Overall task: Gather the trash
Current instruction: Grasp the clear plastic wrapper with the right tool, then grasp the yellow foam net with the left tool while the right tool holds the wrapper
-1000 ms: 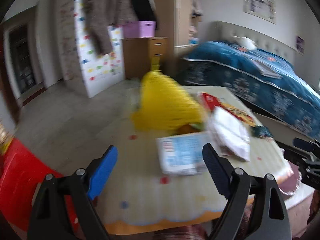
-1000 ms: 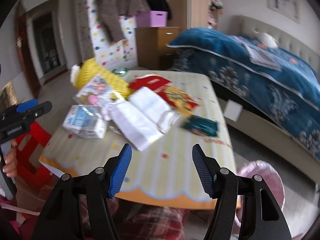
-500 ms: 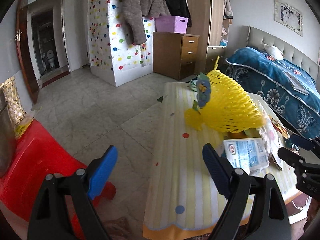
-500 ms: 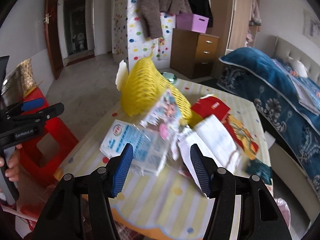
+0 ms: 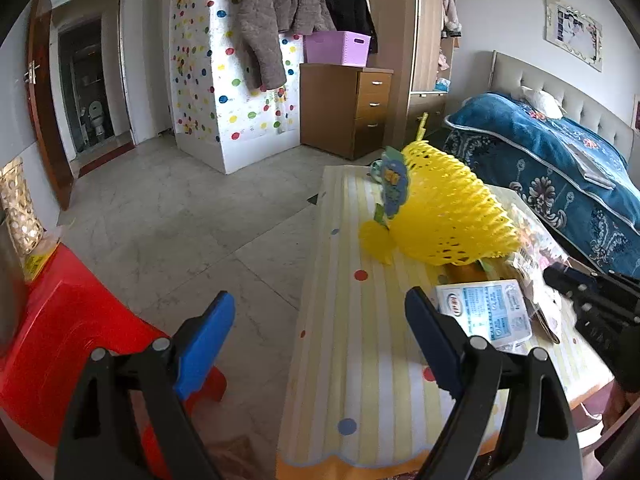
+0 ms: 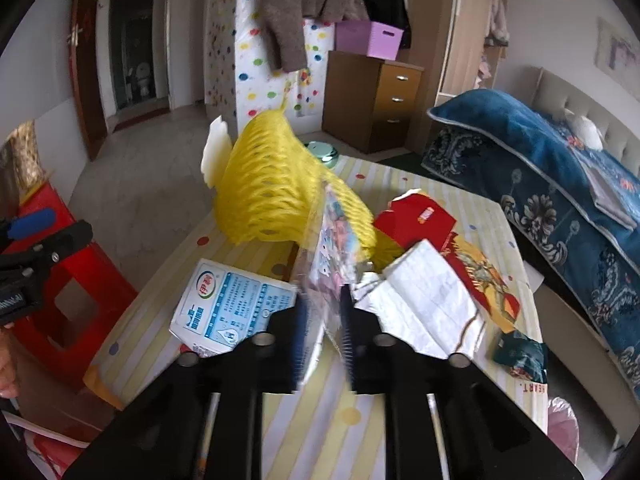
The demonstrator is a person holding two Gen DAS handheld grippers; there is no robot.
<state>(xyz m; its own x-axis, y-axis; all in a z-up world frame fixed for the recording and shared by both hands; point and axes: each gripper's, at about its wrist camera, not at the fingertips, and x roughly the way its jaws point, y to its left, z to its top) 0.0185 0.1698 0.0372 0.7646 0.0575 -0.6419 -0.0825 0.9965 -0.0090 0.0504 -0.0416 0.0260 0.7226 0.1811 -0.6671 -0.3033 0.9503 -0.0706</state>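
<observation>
At frame centre, the right gripper [image 6: 324, 322], jaws just closed, pinches a crinkled clear printed plastic wrapper [image 6: 334, 248] on the yellow striped table [image 6: 316, 432]; the left gripper [image 5: 320, 340] gapes empty. Yellow foam netting [image 6: 272, 196], a blue-and-white carton [image 6: 230, 306] and other litter remain.

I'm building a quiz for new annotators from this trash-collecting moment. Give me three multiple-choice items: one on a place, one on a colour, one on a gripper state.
1. Where does the milk carton lie?
A. on the striped table
B. on the bed
C. on the floor

2. What colour is the foam net?
A. pink
B. yellow
C. green

3. What is the right gripper doing?
A. open over bare table
B. shut on the clear printed wrapper
C. shut on the carton

Answers: 1 A, it rests on the table. 2 B, plainly yellow. 3 B, its jaws have just closed on the wrapper.
</observation>
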